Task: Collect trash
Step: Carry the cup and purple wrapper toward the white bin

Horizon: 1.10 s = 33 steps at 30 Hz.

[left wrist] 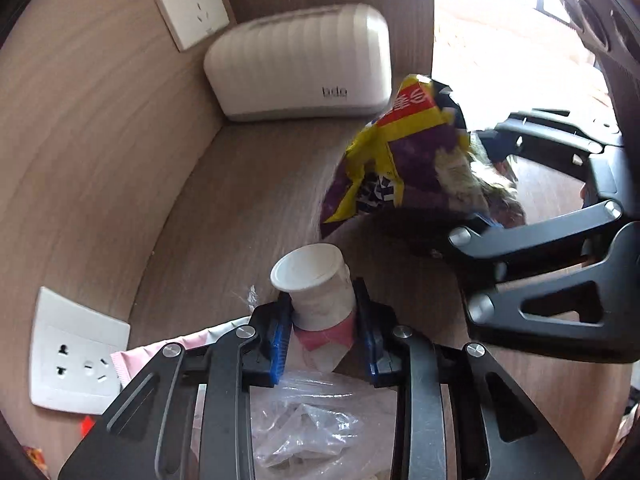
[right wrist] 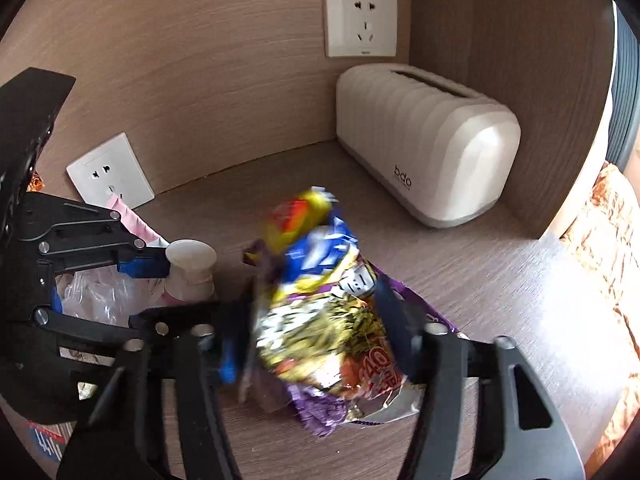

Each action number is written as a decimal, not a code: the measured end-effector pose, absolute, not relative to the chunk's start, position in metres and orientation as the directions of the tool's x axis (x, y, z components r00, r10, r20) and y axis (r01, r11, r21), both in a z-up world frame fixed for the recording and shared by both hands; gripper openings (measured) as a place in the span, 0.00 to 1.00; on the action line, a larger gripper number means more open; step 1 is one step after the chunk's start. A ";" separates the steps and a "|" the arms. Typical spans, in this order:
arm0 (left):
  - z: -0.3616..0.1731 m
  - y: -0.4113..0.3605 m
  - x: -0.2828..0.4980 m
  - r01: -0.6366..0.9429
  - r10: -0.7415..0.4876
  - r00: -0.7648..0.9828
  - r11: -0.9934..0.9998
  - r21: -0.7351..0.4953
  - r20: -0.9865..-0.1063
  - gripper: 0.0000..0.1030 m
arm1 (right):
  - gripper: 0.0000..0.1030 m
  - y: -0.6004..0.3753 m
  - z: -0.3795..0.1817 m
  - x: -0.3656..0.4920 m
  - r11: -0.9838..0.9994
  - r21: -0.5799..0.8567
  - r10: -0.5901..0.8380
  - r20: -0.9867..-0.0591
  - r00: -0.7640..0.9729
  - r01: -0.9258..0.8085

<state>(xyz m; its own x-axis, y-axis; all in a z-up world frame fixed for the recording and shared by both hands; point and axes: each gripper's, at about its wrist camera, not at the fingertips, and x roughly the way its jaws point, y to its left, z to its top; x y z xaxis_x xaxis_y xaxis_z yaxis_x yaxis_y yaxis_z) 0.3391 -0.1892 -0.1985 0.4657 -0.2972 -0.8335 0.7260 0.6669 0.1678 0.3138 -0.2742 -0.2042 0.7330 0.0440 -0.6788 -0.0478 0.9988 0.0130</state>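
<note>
Gripper on the left (left wrist: 322,320) is clamped on a white paper cup (left wrist: 316,284) with a pink base, tilted, between its blue pads. Right gripper (right wrist: 312,320) squeezes a crumpled yellow, purple and blue snack bag (right wrist: 320,312) above the wood-grain surface (right wrist: 500,280).

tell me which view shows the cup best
The left wrist view: the cup sits centred between the left gripper pads, rim and squeezed wall clear. The right wrist view shows it small at the left, partly hidden by that gripper.
</note>
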 end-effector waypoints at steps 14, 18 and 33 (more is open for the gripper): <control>-0.075 -0.186 0.259 0.706 -0.477 0.590 0.697 0.129 -0.651 0.27 | 0.42 -0.310 -0.076 0.212 0.997 0.078 0.034 -0.427 0.904 -0.001; -0.048 -0.198 0.228 0.723 -0.537 0.588 0.685 0.095 -0.604 0.27 | 0.42 -0.327 -0.048 0.173 0.997 0.075 0.011 -0.365 0.931 0.018; -0.064 -0.320 0.081 0.855 -0.721 0.372 0.511 -0.088 -0.584 0.28 | 0.42 -0.401 -0.047 -0.006 0.971 0.011 -0.212 -0.411 0.887 0.237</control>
